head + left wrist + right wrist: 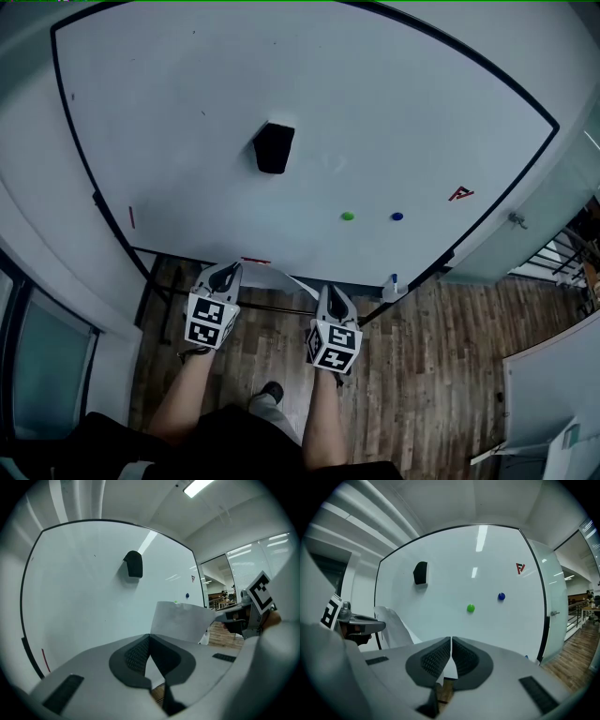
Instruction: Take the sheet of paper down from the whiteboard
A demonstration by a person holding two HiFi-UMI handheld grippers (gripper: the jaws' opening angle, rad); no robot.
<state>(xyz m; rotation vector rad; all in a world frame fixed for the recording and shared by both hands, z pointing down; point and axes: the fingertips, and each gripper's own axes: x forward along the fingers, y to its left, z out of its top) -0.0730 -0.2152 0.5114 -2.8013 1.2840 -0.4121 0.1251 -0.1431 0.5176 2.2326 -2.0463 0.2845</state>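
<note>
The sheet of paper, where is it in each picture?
Head view: sheet of paper low in the middle, just below the whiteboard.
Left gripper view: sheet of paper just right of centre, above the jaws.
Right gripper view: sheet of paper low at the left.
Shared landmark: the black eraser on the whiteboard.

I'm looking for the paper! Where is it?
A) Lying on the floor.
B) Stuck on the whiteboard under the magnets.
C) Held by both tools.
C: the sheet of paper stretches between the left tool and the right tool, each shut on an edge of it.
</note>
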